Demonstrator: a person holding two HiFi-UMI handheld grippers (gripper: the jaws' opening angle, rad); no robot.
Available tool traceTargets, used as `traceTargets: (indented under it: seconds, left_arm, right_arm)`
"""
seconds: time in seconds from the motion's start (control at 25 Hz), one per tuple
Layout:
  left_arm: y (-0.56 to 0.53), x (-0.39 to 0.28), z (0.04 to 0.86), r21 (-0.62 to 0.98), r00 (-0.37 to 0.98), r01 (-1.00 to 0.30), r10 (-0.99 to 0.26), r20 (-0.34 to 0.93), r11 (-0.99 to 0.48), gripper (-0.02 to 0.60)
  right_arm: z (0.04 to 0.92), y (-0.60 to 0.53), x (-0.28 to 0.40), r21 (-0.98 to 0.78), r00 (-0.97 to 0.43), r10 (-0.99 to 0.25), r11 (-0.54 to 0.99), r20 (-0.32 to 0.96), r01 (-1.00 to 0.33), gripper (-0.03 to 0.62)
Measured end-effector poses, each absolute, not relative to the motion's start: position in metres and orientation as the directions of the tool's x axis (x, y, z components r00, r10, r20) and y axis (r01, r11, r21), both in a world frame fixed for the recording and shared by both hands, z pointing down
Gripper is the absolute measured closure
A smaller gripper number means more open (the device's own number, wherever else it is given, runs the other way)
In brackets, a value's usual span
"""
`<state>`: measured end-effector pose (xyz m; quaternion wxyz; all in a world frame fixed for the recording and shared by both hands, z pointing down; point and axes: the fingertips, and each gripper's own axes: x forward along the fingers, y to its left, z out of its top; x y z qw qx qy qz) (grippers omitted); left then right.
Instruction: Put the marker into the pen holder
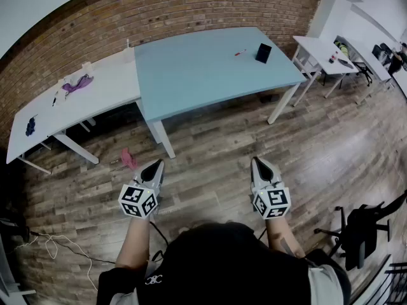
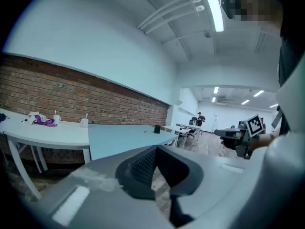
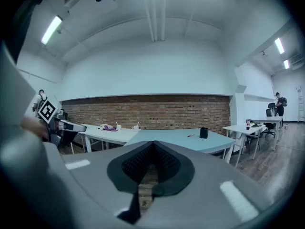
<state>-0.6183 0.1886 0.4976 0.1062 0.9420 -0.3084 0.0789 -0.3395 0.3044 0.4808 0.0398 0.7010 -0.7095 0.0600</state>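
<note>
two claws out front in the head view, both low over the wood floor [image 1: 210, 183] and well short of the counters. left claw [image 1: 152, 165] drawn to a point, tips together, nothing in between. right claw [image 1: 257, 162] closed the same way, also empty. far ahead on the blue counter [image 1: 191, 75], a red marker [image 1: 240, 53] lying flat, near a black pen holder [image 1: 263, 53] standing upright to its right, the two apart and well away from either claw. white counter [image 1: 102, 94] set against the blue one's left side, with a purple cloth [image 1: 77, 83] on top. pink scrap [image 1: 129, 157] on the floor near the left claw.

seen from the left gripper view: ribbed pads met at the tip, only a sliver of floor showing lower down between the jaws, nothing clamped. beyond them, the pen holder small and dark on the blue counter, the marker barely a speck beside. white cup [image 2: 84, 123] on the white counter. right claw off to the right, at about the same height.

seen from the right gripper view: pads together at the tip, a narrow slit of floor below, nothing held. marker and pen holder side by side on the blue counter, far off. left claw at the left edge.
</note>
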Motion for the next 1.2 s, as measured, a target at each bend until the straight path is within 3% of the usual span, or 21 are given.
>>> traceTargets:
  seconds: [0.72,1.2]
  left_arm:
    - [0.178,-0.699,0.514,0.165,0.845,-0.523,-0.485,0.225,-0.836,0.580]
    - [0.160,-0.683,0.516,0.170,0.863,-0.495,-0.460,0.209,-0.852,0.580]
  right_arm:
    - [0.494,0.328,-0.433,-0.079,0.092,-0.984,-0.105,0.151,-0.991,0.588]
    - [0.498,0.325,-0.416,-0.060,0.139,-0.976,-0.151,0.170,-0.987,0.588]
